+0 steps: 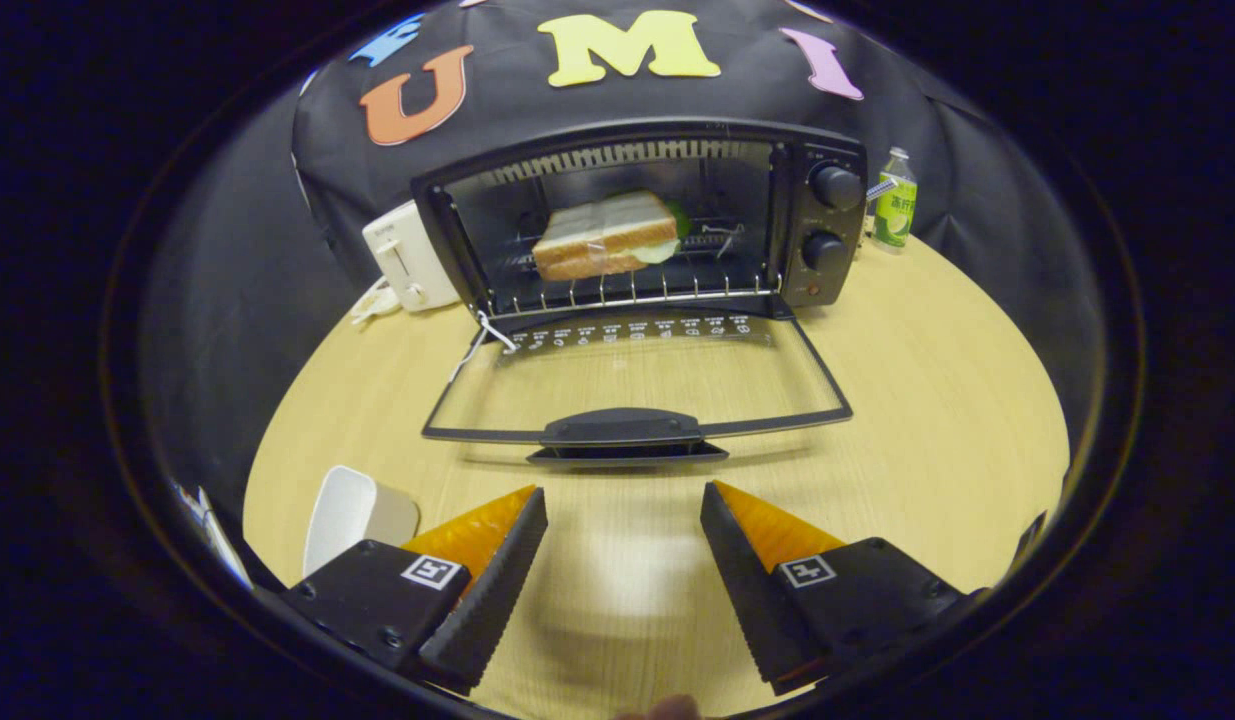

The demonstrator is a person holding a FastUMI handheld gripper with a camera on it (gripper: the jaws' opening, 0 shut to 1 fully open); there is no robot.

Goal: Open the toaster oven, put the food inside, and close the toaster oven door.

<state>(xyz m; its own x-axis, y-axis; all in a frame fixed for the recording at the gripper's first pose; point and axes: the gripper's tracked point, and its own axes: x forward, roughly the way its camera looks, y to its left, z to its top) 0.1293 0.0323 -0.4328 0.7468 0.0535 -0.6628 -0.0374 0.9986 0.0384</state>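
While its glass door (637,380) lies folded flat toward the near side of the wooden table (937,400), the toaster oven (642,220) stands open at the table's far edge, against the black cloth wall. A sandwich (605,236) of white bread with a green leaf showing at its right end rests on the wire rack (632,290) inside the oven's chamber, roughly at its middle. The door's dark handle (622,428) points toward the gripper (624,510), whose two fingers are spread wide apart and grasp nothing; bare tabletop shows between them, and the handle sits just ahead of their tips without touching them. Two round knobs (835,186) are stacked on the oven's control panel at its right side. A white pop-up toaster (409,255) stands just beside the oven's left wall at the table's far left edge, its cord trailing onto the wood. A small bottle with a green label (894,198) stands at the far right edge, just beyond the oven's right side. A white tray (349,512) lies at the near left edge of the table, partly behind the gripper's left finger (487,590). A thin white string (482,340) hangs near the door's left hinge.
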